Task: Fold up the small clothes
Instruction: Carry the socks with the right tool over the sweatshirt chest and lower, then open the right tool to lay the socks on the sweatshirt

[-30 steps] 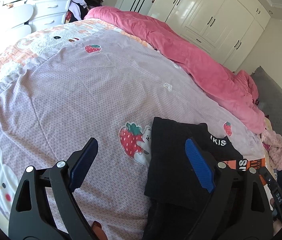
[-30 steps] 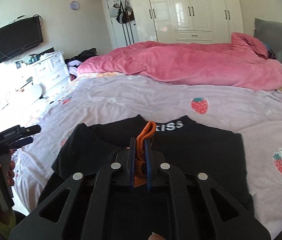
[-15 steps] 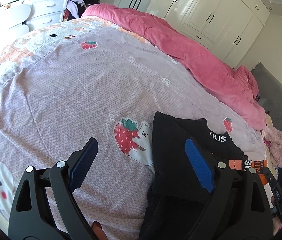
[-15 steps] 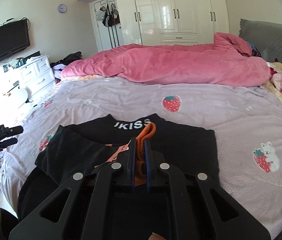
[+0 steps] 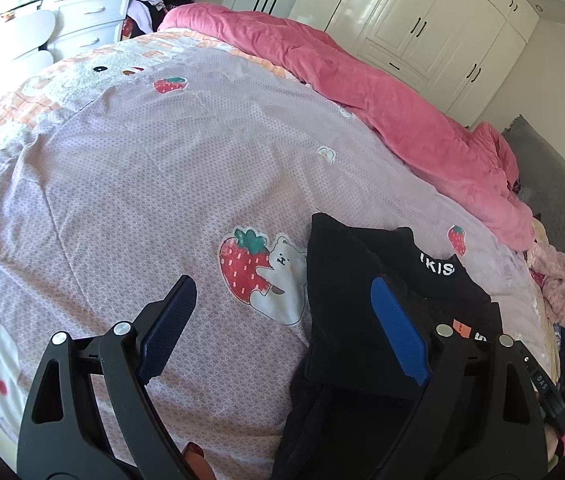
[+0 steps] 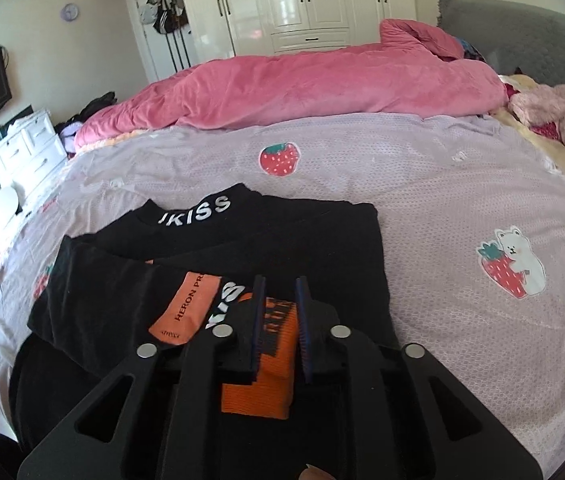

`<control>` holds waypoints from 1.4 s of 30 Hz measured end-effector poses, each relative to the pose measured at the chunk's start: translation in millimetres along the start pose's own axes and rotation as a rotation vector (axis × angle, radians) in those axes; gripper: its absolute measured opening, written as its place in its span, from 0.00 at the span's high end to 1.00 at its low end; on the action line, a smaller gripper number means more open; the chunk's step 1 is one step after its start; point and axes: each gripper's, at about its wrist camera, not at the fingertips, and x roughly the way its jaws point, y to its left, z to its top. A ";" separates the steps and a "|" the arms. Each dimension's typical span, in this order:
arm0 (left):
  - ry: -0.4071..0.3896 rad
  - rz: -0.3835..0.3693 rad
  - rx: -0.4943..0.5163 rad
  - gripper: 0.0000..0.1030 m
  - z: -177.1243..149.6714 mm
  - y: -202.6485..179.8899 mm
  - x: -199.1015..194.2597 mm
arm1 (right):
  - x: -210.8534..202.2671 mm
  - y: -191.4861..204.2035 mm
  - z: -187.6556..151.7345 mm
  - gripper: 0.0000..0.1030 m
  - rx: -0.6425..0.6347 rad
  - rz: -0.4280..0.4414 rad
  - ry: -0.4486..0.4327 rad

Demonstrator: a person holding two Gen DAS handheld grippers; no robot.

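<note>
A black sweater point(image 6: 282, 232) with white "KISS" lettering at the collar lies flat on the lilac strawberry-print bedsheet point(image 6: 442, 184). One sleeve is folded across its chest, showing an orange label patch point(image 6: 186, 308) and an orange cuff point(image 6: 278, 328). My right gripper point(image 6: 280, 284) is low over the sweater and its jaws are opening. The cuff lies between them with a gap beside the right pad. My left gripper point(image 5: 282, 282) hangs open above the sheet, its right finger over the left edge of the sweater point(image 5: 346, 280), holding nothing.
A pink duvet point(image 6: 302, 84) is heaped along the far side of the bed. A fluffy pink garment point(image 6: 554, 116) lies at the right by the grey headboard point(image 6: 522, 36). A white dresser point(image 5: 90, 8) and white wardrobes point(image 6: 302, 0) stand beyond the bed.
My right gripper came down and forward with the sleeve; the orange cuff, pinched upright before, now lies flat on the sweater and the jaws have parted. The left gripper barely moved.
</note>
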 end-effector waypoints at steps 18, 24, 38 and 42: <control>0.080 0.035 0.344 0.20 -35.6 -95.7 51.8 | 42.3 -2.0 -18.2 0.93 0.068 0.114 0.155; 0.182 0.061 0.373 0.20 -47.8 -98.0 85.2 | 6.8 15.4 -7.2 0.95 -0.042 0.086 -0.001; 0.190 0.063 0.388 0.20 -51.5 -95.7 88.1 | 36.6 6.8 -20.4 0.84 -0.038 -0.076 0.101; 0.164 0.046 0.369 0.20 -46.4 -92.3 75.6 | 26.7 3.8 -19.4 0.79 -0.034 -0.083 0.083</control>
